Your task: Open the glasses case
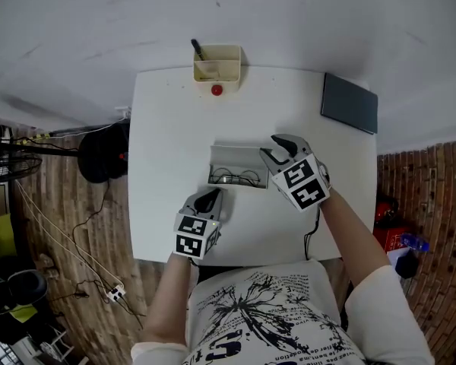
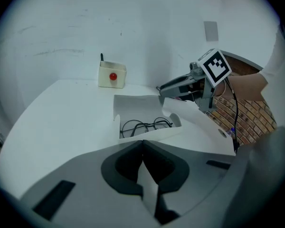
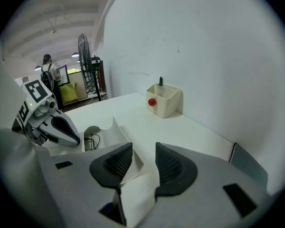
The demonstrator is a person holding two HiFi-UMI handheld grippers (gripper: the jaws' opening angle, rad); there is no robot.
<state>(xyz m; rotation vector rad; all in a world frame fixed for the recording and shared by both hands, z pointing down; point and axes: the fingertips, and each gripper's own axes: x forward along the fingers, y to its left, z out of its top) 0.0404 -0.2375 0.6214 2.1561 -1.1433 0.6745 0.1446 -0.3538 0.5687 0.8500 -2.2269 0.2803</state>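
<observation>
The white glasses case (image 1: 239, 158) lies open in the middle of the white table (image 1: 167, 143), with thin dark-framed glasses (image 1: 235, 178) inside. My left gripper (image 1: 207, 201) is at the case's near left corner. In the left gripper view its jaws (image 2: 142, 163) are shut on a thin white flap of the case (image 2: 142, 113). My right gripper (image 1: 277, 152) is at the case's right end. In the right gripper view its jaws (image 3: 138, 163) stand parted around the raised white lid flap (image 3: 115, 133); the flap lies against one pad and clear of the other.
A cream pen holder (image 1: 217, 65) with a red knob and a dark pen stands at the table's far edge. A dark grey flat pad (image 1: 349, 103) lies at the far right corner. A fan and cables are on the floor at the left.
</observation>
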